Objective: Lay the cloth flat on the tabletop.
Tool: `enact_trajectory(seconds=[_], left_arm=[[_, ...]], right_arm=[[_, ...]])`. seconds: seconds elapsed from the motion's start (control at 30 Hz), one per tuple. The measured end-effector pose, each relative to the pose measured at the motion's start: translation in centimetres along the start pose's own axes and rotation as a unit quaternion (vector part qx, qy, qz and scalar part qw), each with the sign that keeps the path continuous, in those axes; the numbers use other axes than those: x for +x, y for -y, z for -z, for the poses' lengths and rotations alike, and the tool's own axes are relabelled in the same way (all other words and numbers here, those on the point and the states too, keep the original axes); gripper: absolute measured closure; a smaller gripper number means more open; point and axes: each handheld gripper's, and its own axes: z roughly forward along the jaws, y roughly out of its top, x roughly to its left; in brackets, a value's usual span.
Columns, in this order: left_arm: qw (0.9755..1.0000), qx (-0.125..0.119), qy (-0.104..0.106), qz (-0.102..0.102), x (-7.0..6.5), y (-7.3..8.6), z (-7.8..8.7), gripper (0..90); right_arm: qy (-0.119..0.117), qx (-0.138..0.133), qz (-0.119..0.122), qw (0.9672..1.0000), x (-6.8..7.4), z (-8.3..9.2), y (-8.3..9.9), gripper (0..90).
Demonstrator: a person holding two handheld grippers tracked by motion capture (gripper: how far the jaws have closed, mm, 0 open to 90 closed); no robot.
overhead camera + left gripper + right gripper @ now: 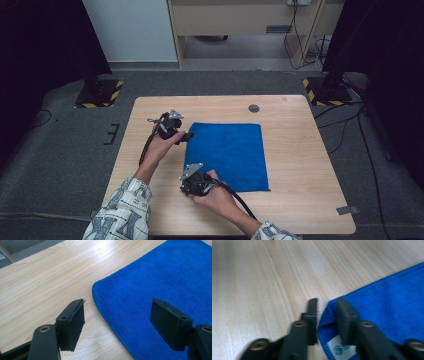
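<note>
On the wooden surface [300, 165] a blue cloth [230, 155] lies flat near the middle. Right tongs [325, 307] sit at its near left corner, jaws narrow, the corner and its white label [339, 350] between them. Left tongs [117, 322] stand wide and empty, straddling the cloth's far left edge.

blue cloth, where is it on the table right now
In the high view the blue cloth lies flat at the middle of the wooden table, below the small grey disc. The left gripper is at its far-left corner, the right gripper at its near-left corner.
</note>
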Motion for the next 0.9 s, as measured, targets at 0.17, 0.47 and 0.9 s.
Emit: enact_trajectory(seconds=[0.17,0.47,0.9], left_arm=[[1.0,-0.001,0.003,0.0,0.1,0.1,-0.2,26.9],[1.0,-0.002,-0.003,0.009,0.7,0.3,-1.1,26.3],[0.9991,0.008,-0.022,0.037,2.8,1.9,-3.9,40.6]], right_arm=[[-0.015,-0.008,-0.011,0.9998,0.2,0.7,-0.1,88.8],[-0.045,-0.032,-0.032,0.9979,1.0,1.2,-0.4,88.7],[-0.033,-0.035,-0.032,0.9984,2.1,1.1,-0.2,88.4]])
